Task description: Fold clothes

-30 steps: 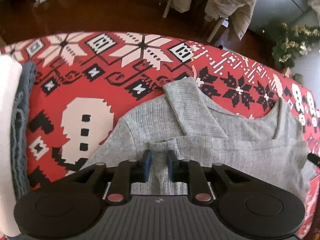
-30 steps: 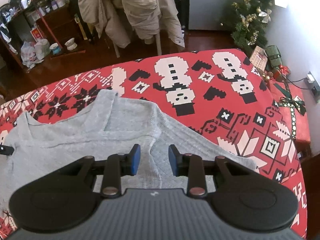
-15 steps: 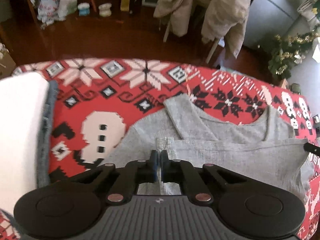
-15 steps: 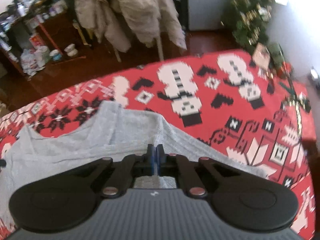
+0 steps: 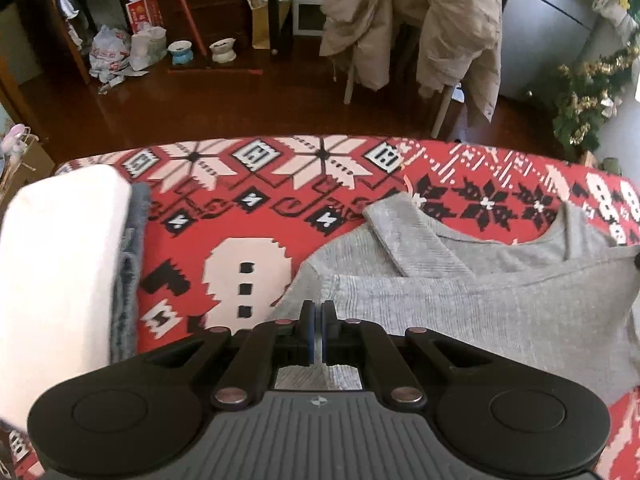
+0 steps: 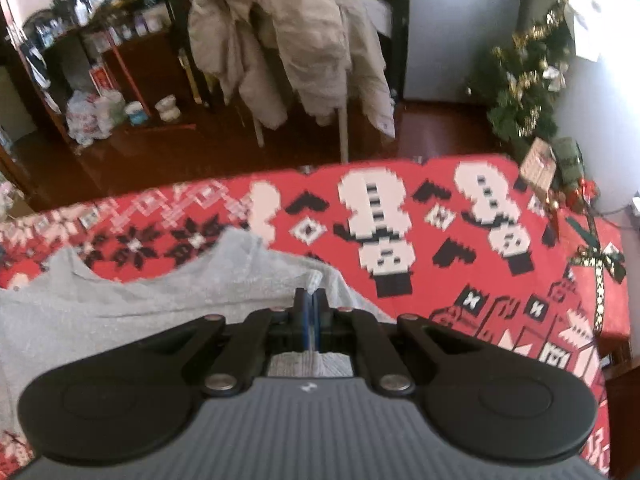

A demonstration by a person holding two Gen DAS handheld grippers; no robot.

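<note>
A grey ribbed knit top (image 5: pixel 460 296) lies on a red patterned cloth (image 5: pixel 248 208), its sleeve folded in across the chest and its neckline toward the far side. My left gripper (image 5: pixel 319 308) is shut on the top's near edge at the left side, a thin fold of grey fabric pinched between the blue pads. In the right wrist view the same grey top (image 6: pixel 140 300) spreads to the left, and my right gripper (image 6: pixel 311 296) is shut on its near right edge, which lifts slightly off the red cloth (image 6: pixel 460 272).
A stack of folded clothes (image 5: pixel 60 272), white over blue-grey, sits at the left of the cloth. Beyond the far edge stand a chair draped with beige coats (image 5: pixel 416 28), shelves with clutter (image 5: pixel 132 48) and a small decorated tree (image 6: pixel 524 92). A gift box (image 6: pixel 540 164) lies at the right.
Both grippers went from open around the top's near edge to shut on it. Both views now tilt up, showing more of the room, and the gripped fabric has risen a little.
</note>
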